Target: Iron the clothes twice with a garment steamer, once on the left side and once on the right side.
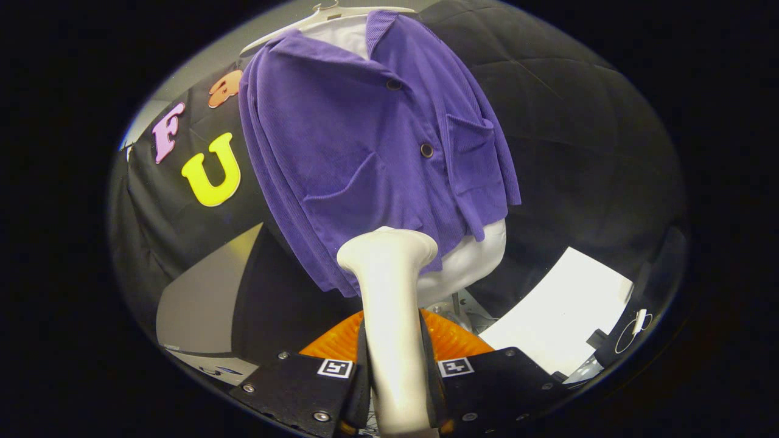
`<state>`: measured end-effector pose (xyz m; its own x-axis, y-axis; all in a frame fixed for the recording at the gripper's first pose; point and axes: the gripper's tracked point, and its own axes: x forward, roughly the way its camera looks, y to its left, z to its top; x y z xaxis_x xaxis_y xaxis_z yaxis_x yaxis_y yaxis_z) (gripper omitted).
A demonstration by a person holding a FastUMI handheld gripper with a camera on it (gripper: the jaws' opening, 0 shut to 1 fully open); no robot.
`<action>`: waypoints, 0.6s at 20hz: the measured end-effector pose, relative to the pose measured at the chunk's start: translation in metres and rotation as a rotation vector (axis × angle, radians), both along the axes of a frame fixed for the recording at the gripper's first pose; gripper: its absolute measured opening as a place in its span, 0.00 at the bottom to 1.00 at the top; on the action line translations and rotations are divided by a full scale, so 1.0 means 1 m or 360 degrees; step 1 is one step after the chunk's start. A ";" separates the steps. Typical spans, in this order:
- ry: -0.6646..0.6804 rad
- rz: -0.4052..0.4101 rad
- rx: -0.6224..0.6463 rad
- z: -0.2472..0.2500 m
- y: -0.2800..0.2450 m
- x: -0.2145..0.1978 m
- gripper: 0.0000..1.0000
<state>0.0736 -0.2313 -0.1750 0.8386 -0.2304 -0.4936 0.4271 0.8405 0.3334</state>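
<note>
A purple corduroy jacket with dark buttons hangs on a white mannequin torso, under a white hanger. My gripper is shut on the cream-white garment steamer, both fingers pressing on its handle. The steamer's flared head points up at the jacket's lower hem, just left of the button line. I cannot tell whether the head touches the fabric.
An orange ribbed base lies just beyond the fingers, under the mannequin. A white sheet lies on the surface to the right. Black quilted cloth forms the booth wall behind. A grey panel stands at the left.
</note>
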 end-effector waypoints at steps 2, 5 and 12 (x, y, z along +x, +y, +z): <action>-0.0076 0.0004 0.0047 0.025 -0.007 -0.001 0.37; -0.0200 0.0032 0.0061 0.069 -0.012 0.004 0.37; -0.0451 0.0072 -0.0036 0.173 -0.034 0.022 0.36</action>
<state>0.0961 -0.2655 -0.0017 0.9522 -0.1976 -0.2331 0.2812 0.8652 0.4151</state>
